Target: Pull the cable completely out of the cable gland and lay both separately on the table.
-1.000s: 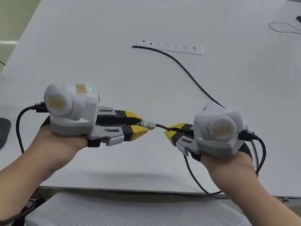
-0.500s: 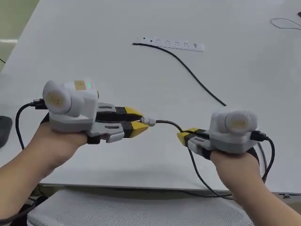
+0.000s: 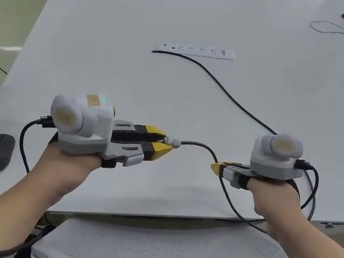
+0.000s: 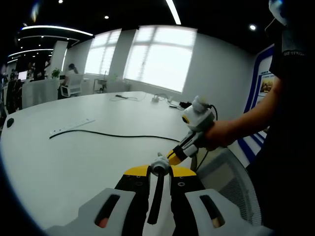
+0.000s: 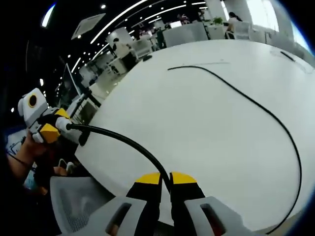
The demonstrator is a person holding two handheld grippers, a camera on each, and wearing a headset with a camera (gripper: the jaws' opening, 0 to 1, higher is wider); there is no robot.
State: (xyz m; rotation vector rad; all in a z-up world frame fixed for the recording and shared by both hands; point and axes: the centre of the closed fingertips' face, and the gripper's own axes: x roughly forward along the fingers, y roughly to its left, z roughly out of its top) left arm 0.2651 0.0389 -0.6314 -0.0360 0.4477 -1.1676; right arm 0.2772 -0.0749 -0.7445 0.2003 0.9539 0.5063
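The cable gland [image 3: 171, 142] is held over the white table [image 3: 107, 70], just inside its near edge. The left gripper [image 3: 161, 143] has its yellow-tipped jaws pressed together on it. The black cable [image 3: 200, 145] is seated in the gland's end and arcs to the right gripper [image 3: 217, 168], which is right of the gland and a little lower, its jaws pinching the cable. Beyond the gland, open tabletop stretches to a white power strip [image 3: 199, 51] and its black cord [image 3: 226, 92]. Below the gland, past the table edge, is a grey mesh chair [image 3: 134, 239]. In the left gripper view, bright windows [image 4: 160, 56] stand far behind the gland.
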